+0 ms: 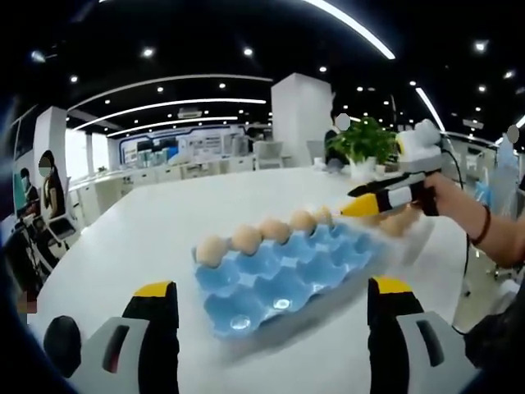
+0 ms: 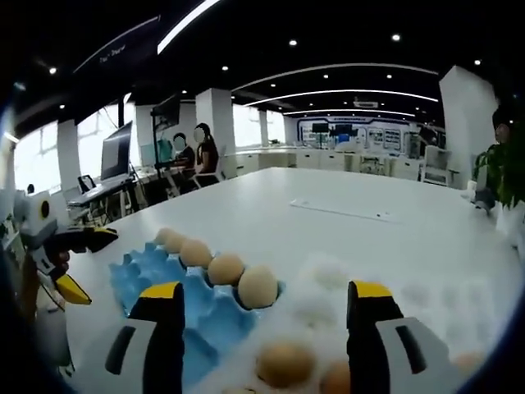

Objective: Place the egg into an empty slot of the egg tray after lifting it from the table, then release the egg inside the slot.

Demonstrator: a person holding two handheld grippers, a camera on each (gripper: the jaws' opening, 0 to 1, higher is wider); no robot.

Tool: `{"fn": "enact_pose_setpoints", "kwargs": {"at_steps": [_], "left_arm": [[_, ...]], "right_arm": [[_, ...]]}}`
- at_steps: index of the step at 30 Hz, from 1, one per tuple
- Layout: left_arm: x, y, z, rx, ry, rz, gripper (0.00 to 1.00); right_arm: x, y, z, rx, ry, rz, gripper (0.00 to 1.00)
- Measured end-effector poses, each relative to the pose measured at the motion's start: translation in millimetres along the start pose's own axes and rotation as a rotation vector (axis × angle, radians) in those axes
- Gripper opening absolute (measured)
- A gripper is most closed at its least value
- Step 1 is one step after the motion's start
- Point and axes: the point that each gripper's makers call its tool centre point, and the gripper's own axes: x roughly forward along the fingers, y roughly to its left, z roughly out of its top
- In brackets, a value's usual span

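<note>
Two grippers work over one white table (image 1: 164,222). In the left gripper view, the left gripper (image 1: 271,316) shows both yellow-tipped jaws spread wide apart with nothing between them. Between and beyond those jaws lies one blue egg tray (image 1: 283,275). Five eggs (image 1: 246,239) sit in a row along its far edge; the near slots are empty. At the right of this view, a person's hand (image 1: 459,201) holds the right gripper (image 1: 361,201) at the tray's far right end, beside loose eggs that are too blurred to count.

In the right gripper view, the left gripper (image 2: 82,263) enters at the left edge with its jaws parted. The tray (image 2: 143,275) follows, with four eggs visible in its row (image 2: 225,268). The right gripper (image 2: 262,308) has its jaws wide apart and empty. At least two loose eggs (image 2: 285,364) lie on the table between those jaws, beside the tray. No legible writing or brand marks appear.
</note>
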Motion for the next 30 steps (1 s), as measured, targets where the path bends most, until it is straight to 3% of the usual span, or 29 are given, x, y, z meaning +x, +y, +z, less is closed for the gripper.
{"fn": "enact_pose_setpoints", "kwargs": {"at_steps": [16, 30], "left_arm": [[-0.2, 1.8, -1.8, 0.002, 0.001, 0.001, 0.99], [-3.0, -2.1, -2.8, 0.010, 0.005, -0.003, 0.99]], "right_arm": [[-17.2, 3.2, -12.7, 0.003, 0.012, -0.030, 0.84], [-30.6, 11.2, -14.7, 0.039, -0.008, -0.054, 0.74]]}}
